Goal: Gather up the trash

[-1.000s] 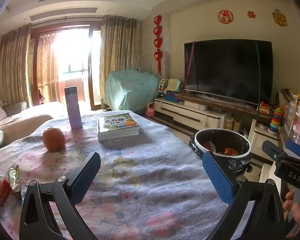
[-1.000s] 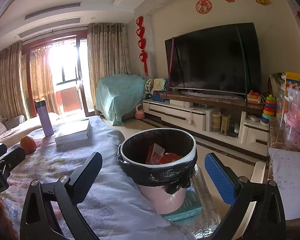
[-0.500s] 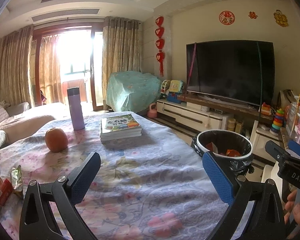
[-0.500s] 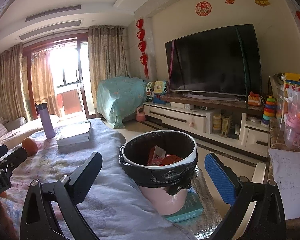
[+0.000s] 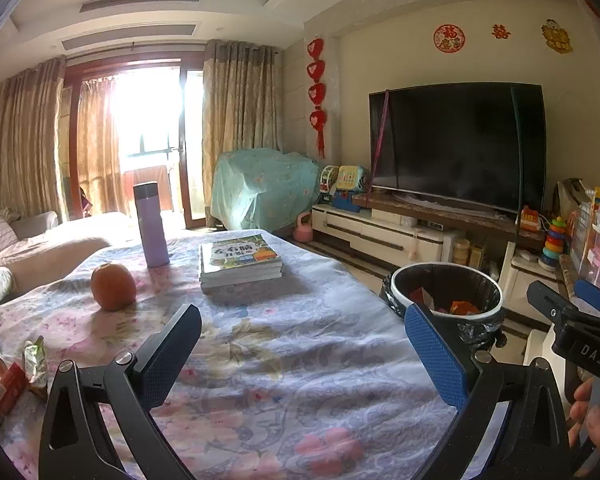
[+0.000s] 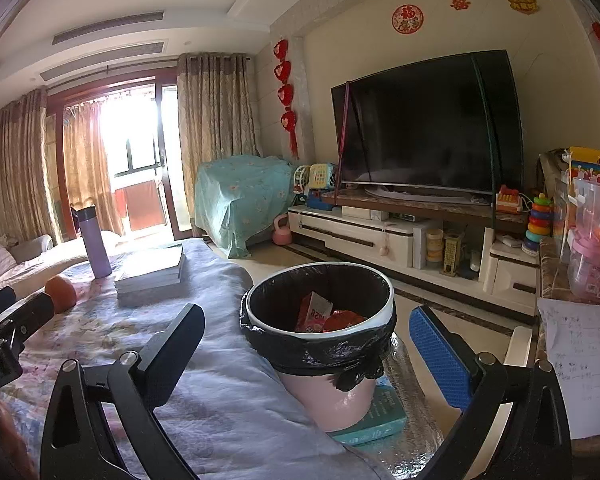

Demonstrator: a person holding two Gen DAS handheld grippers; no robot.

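Listing what we see, trash first: a cluster of wrappers lies at the far left edge of the cloth-covered surface, left of and level with the left gripper. We judge the left gripper nearer to them; the right gripper faces the bin. We cannot count the wrappers exactly, at least three crumpled pieces with no clear long axis.

- Left gripper: one, fingers spread wide, holding nothing.
- Right gripper: one, fingers spread wide, holding nothing.
- Trash bin: one, pink, black liner, off the surface's right edge, standing on a teal book; red wrappers already inside.
- Orange: one.
- Purple flask: one, upright.
- Stacked books: one pile, roughly three.

Remaining work, in our judgement: carry the wrappers rightward to the bin.
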